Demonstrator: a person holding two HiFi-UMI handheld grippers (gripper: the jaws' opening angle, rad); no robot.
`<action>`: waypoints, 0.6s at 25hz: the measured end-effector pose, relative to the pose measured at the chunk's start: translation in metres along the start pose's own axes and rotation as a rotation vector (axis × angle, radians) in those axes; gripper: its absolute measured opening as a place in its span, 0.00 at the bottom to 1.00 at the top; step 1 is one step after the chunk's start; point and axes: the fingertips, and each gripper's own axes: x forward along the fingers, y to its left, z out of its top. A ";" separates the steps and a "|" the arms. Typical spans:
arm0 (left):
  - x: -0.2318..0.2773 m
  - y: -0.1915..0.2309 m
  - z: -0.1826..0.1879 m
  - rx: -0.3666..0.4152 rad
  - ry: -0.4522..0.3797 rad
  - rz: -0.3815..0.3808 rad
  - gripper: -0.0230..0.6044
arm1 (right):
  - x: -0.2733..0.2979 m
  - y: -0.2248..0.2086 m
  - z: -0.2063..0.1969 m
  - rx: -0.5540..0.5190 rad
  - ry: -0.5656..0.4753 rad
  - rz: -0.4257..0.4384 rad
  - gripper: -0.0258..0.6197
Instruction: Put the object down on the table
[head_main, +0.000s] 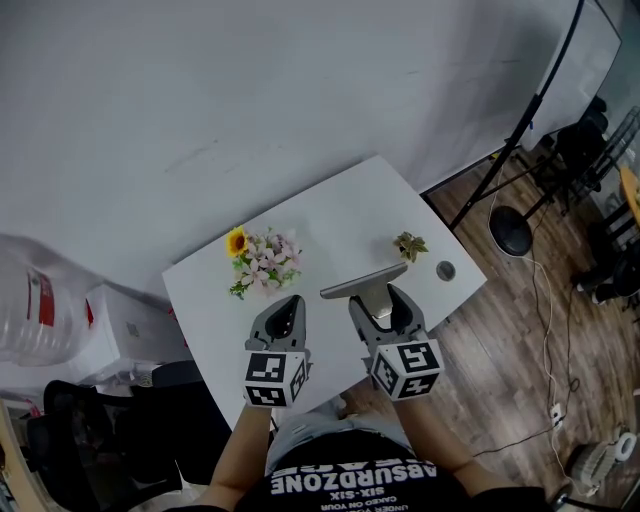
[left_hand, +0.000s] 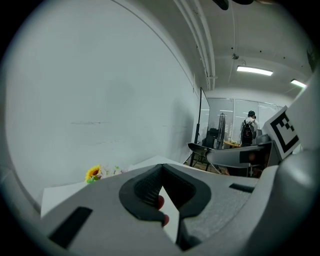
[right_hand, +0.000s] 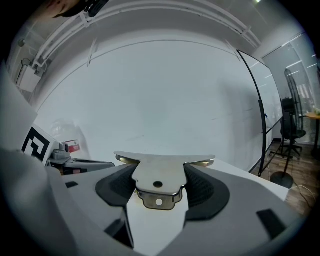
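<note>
ABSURDZONE shirt (head_main: 352, 481); bracket (right_hand: 160, 167) in right gripper (right_hand: 161, 187)

Head view steeply down over white table (head_main: 340, 220), both gripper views low, close, facing the wall (left_hand: 100, 100), sharing tabletop.

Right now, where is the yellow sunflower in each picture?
Head view: the sunflower is left of centre, near the back edge of the white table.
Left gripper view: low on the left, beyond the jaws, on the table.
Right gripper view: not in it; the metal tool held in the right gripper fills the middle.
Shared landmark: the white table.
</note>
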 end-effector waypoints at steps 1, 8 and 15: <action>0.001 0.001 -0.001 0.000 0.002 0.000 0.04 | 0.001 0.000 -0.001 0.002 0.003 -0.001 0.48; 0.003 0.008 -0.003 -0.008 0.009 0.001 0.04 | 0.012 0.002 -0.008 0.003 0.026 0.002 0.48; 0.005 0.016 -0.005 -0.018 0.015 0.012 0.04 | 0.020 0.005 -0.014 0.002 0.049 0.008 0.48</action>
